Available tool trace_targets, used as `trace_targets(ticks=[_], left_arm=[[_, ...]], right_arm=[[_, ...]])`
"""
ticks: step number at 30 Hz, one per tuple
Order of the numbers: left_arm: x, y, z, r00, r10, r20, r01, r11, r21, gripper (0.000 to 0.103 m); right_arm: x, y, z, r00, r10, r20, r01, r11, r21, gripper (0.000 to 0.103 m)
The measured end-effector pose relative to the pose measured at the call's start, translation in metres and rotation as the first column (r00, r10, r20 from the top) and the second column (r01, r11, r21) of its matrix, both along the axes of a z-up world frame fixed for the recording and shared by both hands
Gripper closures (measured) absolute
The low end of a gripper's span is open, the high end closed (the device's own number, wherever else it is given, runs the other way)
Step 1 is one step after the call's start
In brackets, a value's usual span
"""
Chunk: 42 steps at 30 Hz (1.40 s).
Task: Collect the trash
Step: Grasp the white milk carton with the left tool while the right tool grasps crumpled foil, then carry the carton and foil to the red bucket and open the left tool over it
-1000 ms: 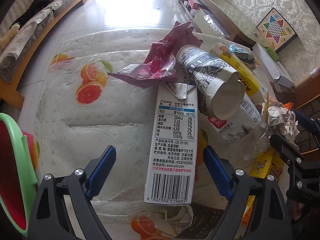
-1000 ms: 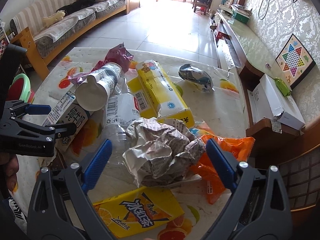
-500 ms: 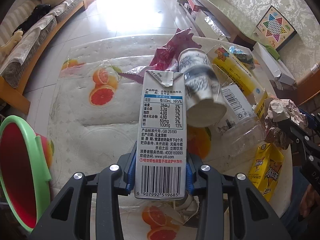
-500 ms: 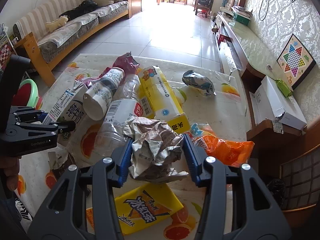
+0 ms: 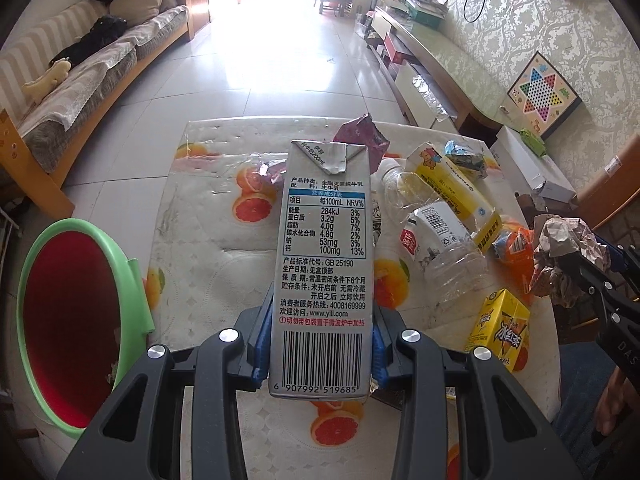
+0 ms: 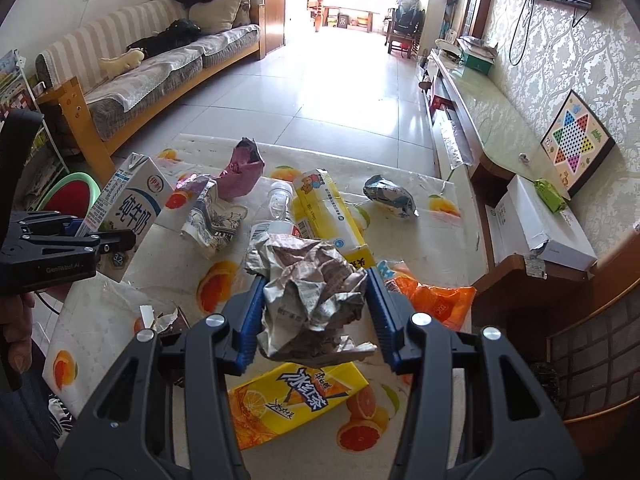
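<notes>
The left tongs (image 5: 320, 354) are clamping the lower end of a grey milk carton (image 5: 323, 264), holding it upright above the surface (image 5: 224, 264) — beside the red-and-green bin (image 5: 76, 320). The right tongs (image 6: 316, 312) are gripping a crumpled paper wad (image 6: 310, 296), lifted over a yellow drink carton (image 6: 292, 400) and an orange wrapper (image 6: 436, 300) — both lying on the fruit-print cloth.

Left gripper (image 5: 320, 354): matte black plastic frame, two arms with elongated cut-out slots, silver round screw heads at the pivots, ribbed blue pads (image 5: 262, 344) on the inner finger faces. Right gripper (image 6: 314, 322): same black build, silver screws, blue pads (image 6: 250, 320). Seen side-on from the right wrist view, the left unit's body carries small pale lettering. Bare skin of the left hand (image 6: 18, 336) below it.
</notes>
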<state>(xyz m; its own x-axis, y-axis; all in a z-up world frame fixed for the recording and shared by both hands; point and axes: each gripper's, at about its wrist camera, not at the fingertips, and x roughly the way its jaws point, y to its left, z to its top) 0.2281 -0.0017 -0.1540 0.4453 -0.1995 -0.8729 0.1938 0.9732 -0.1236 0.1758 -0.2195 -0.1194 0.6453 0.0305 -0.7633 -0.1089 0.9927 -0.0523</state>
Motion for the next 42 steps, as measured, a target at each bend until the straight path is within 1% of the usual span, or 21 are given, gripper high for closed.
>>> trace_targets(ticks=[4,10,16,22,26,31,35,42], left_arm=[[-0.016,0.012,0.018,0.999,0.014,0.037,-0.014,1.0,-0.018,0.067],[-0.042,0.039,0.042,0.994,0.051,0.094,-0.048,0.998,-0.032,0.067],[-0.061,0.085,0.056,0.985,0.12,0.124,-0.116,0.992,-0.039,0.067],[-0.07,0.141,0.066,0.966,0.215,0.146,-0.209,0.976,-0.053,0.067],[-0.073,0.178,0.068,0.95,0.275,0.149,-0.268,0.961,-0.065,0.067],[-0.07,0.217,0.062,0.927,0.348,0.137,-0.34,0.937,-0.083,0.067],[-0.065,0.232,0.056,0.915,0.383,0.127,-0.374,0.923,-0.091,0.067],[-0.056,0.246,0.045,0.91,0.4,0.108,-0.393,0.916,-0.078,0.066]], right_arm=[[-0.013,0.009,0.016,0.999,0.012,0.032,-0.012,1.0,-0.003,0.056],[-0.024,0.039,0.037,0.996,0.06,0.07,-0.061,0.998,0.006,0.056],[-0.029,0.088,0.049,0.986,0.141,0.088,-0.143,0.99,0.014,0.056],[-0.025,0.139,0.058,0.968,0.229,0.1,-0.232,0.972,0.02,0.056],[-0.02,0.173,0.061,0.953,0.285,0.105,-0.289,0.957,0.024,0.056],[-0.015,0.212,0.065,0.93,0.35,0.111,-0.354,0.935,0.019,0.056],[-0.01,0.234,0.067,0.917,0.384,0.112,-0.388,0.921,0.018,0.056],[-0.001,0.256,0.066,0.905,0.411,0.11,-0.416,0.909,0.023,0.056]])
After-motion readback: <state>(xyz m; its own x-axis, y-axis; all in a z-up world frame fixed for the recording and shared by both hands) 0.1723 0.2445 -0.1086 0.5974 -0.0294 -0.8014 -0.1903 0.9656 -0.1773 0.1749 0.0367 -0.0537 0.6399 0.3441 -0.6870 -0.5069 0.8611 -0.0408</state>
